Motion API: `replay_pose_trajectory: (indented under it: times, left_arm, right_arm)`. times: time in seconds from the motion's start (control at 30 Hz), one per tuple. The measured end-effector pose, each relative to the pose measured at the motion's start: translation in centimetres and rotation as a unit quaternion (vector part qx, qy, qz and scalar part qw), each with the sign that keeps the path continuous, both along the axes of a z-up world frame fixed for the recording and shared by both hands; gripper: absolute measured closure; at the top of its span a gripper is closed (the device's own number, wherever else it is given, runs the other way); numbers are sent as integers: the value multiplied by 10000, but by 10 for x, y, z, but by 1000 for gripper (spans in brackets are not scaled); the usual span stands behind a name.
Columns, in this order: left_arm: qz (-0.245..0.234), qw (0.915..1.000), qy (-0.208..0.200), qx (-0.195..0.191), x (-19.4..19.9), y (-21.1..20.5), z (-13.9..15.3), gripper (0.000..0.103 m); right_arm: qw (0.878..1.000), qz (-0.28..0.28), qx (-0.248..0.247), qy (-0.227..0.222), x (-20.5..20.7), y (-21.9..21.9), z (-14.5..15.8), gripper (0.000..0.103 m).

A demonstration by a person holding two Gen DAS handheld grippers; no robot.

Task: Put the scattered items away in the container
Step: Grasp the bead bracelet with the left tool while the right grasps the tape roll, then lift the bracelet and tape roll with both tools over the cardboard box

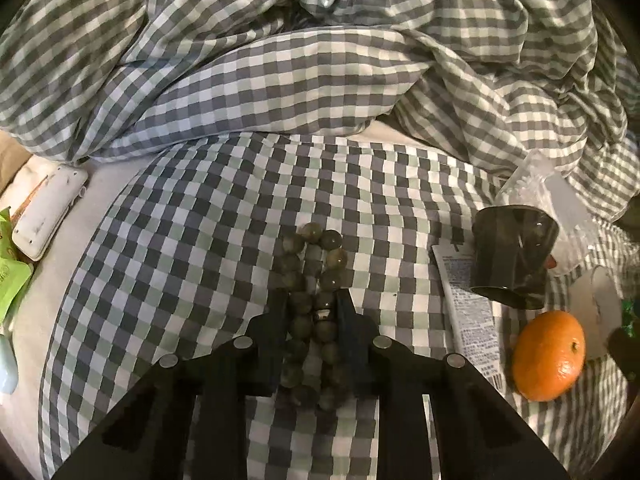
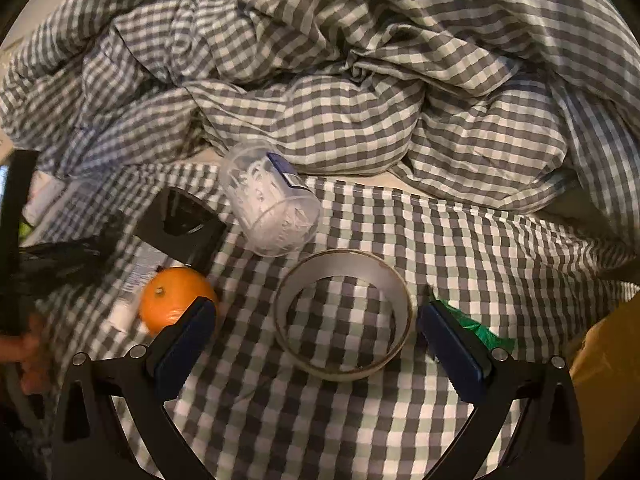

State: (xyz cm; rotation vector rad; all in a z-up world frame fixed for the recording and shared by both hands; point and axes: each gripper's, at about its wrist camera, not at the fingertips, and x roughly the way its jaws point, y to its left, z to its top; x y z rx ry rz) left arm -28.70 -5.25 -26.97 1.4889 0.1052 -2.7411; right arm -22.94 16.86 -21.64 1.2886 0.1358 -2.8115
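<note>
A string of dark green-brown beads [image 1: 316, 256] lies in a long loop on the checked bed cover. My left gripper [image 1: 312, 300] is shut on the near half of the loop, both pads pressing the beads. In the right wrist view, a ring-shaped tape roll [image 2: 340, 266] lies flat on the cover. My right gripper [image 2: 318, 312] stands open just above it, one finger on each side of the ring and neither touching. An orange [image 2: 176, 300] sits beside the right gripper's left finger.
A dark cup [image 1: 512, 256] lies tipped on a white tube [image 1: 468, 308], near the orange [image 1: 548, 354]. Behind them lies a clear jar of white bits [image 2: 272, 208]. A crumpled checked duvet [image 1: 320, 60] fills the back. A white case [image 1: 48, 212] and green packet [image 1: 12, 280] lie left, green plastic [image 2: 476, 328] right.
</note>
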Motion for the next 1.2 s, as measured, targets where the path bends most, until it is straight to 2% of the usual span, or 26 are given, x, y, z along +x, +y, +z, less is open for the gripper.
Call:
replay_pose_trajectory:
  times: [0.33,0.37,0.4,0.6,0.67,0.7,0.73,0.93,1.2]
  left_arm:
    - [137,9997,169,54,10,-14,24,80]
    - [150,9997,190,54,10,-15,27,83]
    - [159,9996,207,58,11,-14,29,93]
    - [127,9994,319,103,26,-17,37,92]
    - [113,9993,335,99,29,-22,40,92]
    - [109,9993,333,95,32,-24,37,92]
    - [115,9994,323,102,31,-24,38,92]
    - [122,9993,328,163,34,-24,40,92]
    - [102,9986,480,215,48,-28,64,92]
  right_arm:
    - [9993,-223,174,-224,-25,9,-21,0]
    - [9992,-233,204,-243,-26,8,-23,0]
    - [9991,-231,218,-272,-28,8,-26,0]
    - [9984,-88,-52,-549,-34,6,-43,2]
    - [9986,-127,-8,-512,-32,6,-43,7]
    - [9986,-158,3,-499,-32,7,-42,16]
    - [9986,-202,-7,-488,-31,9,-41,19]
    - [9989,-116,-192,-411,-28,15,-34,20]
    - [9994,-11,-337,-38,-8,8,4,20]
